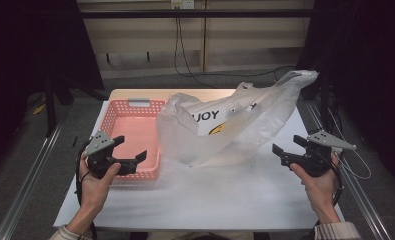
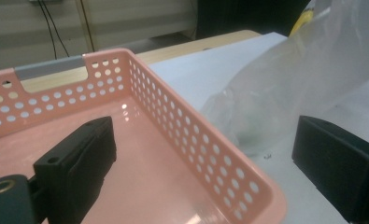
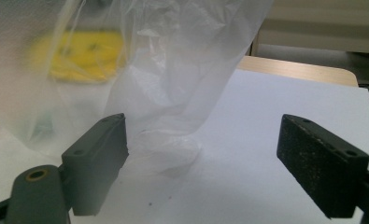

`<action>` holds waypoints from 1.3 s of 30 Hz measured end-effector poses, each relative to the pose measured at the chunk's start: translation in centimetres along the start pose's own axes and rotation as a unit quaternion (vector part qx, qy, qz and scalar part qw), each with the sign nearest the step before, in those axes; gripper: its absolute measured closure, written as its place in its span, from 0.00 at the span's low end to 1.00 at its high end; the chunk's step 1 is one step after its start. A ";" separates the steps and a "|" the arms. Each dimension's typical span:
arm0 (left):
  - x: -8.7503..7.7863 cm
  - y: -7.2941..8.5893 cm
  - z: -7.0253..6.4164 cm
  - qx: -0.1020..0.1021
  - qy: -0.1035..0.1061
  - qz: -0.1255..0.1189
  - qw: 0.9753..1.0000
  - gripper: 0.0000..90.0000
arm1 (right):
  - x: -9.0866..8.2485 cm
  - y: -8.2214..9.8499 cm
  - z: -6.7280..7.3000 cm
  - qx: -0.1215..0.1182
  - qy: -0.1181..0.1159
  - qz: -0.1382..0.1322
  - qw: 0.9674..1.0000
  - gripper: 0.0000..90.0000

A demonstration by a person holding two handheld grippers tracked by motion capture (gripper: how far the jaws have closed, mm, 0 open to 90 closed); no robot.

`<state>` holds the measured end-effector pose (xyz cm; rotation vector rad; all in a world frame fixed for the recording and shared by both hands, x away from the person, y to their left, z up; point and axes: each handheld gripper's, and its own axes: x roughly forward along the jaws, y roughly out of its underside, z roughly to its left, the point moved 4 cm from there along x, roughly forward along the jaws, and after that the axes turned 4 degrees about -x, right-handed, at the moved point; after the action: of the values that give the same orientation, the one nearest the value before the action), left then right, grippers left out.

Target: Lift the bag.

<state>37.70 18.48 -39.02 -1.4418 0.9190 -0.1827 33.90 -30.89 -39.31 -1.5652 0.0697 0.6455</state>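
Your plastic bag [image 1: 235,127], centre frame, looks light, limp and slippery; pinch its bunched top edge. Left hand-held gripper [image 1: 130,150] and right hand-held gripper [image 1: 286,146] both gape, holding nothing.

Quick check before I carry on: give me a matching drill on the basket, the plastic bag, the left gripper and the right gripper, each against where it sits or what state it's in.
Things:
1. pink basket
2. plastic bag
3. left gripper
4. right gripper

Places or states:
A. open, over the white sheet at the table's right
B. translucent, crumpled, mid-table
C. empty, on the table's left
D. open, straddling the basket's wall

Pairs: 1-C, 2-B, 3-D, 4-A
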 end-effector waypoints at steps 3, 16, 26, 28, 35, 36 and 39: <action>-0.5 0.6 -0.4 -0.001 -0.001 0.006 1.000 0.07 | -0.4 0.6 0.5 -0.006 -0.003 0.003 1.000 0.18; -2.4 3.3 -2.0 -0.001 -0.004 -0.002 1.000 0.07 | -2.3 3.3 2.0 -0.002 0.009 -0.001 1.000 0.17; -1.9 5.6 -2.0 0.001 0.002 0.015 1.000 0.07 | -3.2 5.8 1.8 0.014 0.014 0.006 1.000 0.17; -2.1 5.7 -1.9 -0.009 0.001 0.009 1.000 0.07 | -3.2 6.1 1.6 0.016 0.016 0.009 1.000 0.17; -2.1 6.1 -1.7 0.003 -0.003 0.002 1.000 0.07 | -2.8 7.2 1.0 0.027 0.013 0.029 0.999 0.16; -2.1 6.1 -1.7 0.002 -0.002 0.001 1.000 0.07 | -2.7 7.3 1.1 0.026 0.013 0.033 0.999 0.16; -2.3 6.1 -1.5 -0.004 -0.007 -0.004 1.000 0.07 | -2.6 7.4 1.2 0.020 0.013 0.039 0.999 0.16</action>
<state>32.72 19.81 -43.33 -1.4521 0.9031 -0.1760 28.18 -31.50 -44.73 -1.5378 0.1632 0.6809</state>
